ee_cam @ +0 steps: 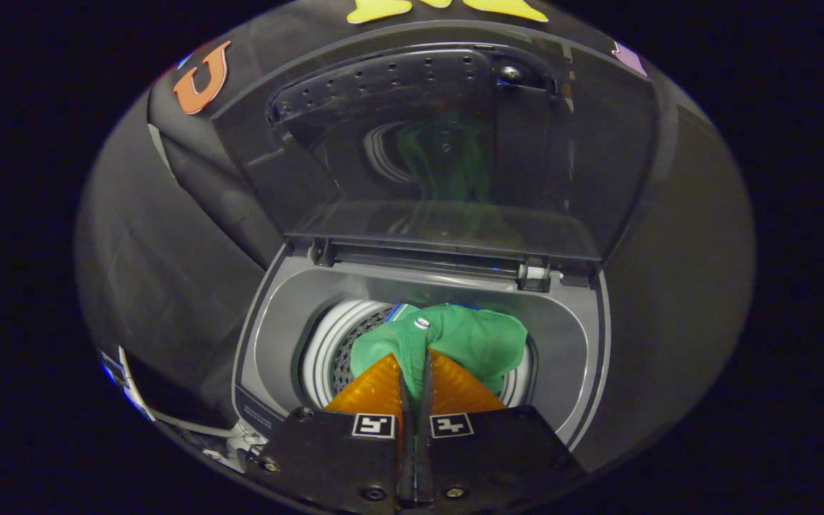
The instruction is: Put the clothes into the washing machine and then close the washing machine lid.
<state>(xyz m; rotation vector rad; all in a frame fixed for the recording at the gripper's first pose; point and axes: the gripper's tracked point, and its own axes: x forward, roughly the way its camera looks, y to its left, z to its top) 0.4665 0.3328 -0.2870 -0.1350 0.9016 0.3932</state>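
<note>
Clamped nearly shut, the claw (415, 372) pinched a fold of the green garment (469, 340) over the washing machine (584, 336) drum, under its raised lid (448, 143); soft, light cloth, best gripped at a bunched fold.

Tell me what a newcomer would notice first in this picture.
First, the green garment, pinched between the nearly closed jaws of the gripper and hanging over the washer's drum. Next, the lid, standing open behind the drum, with a faint green reflection of the garment in its dark panel.
</note>
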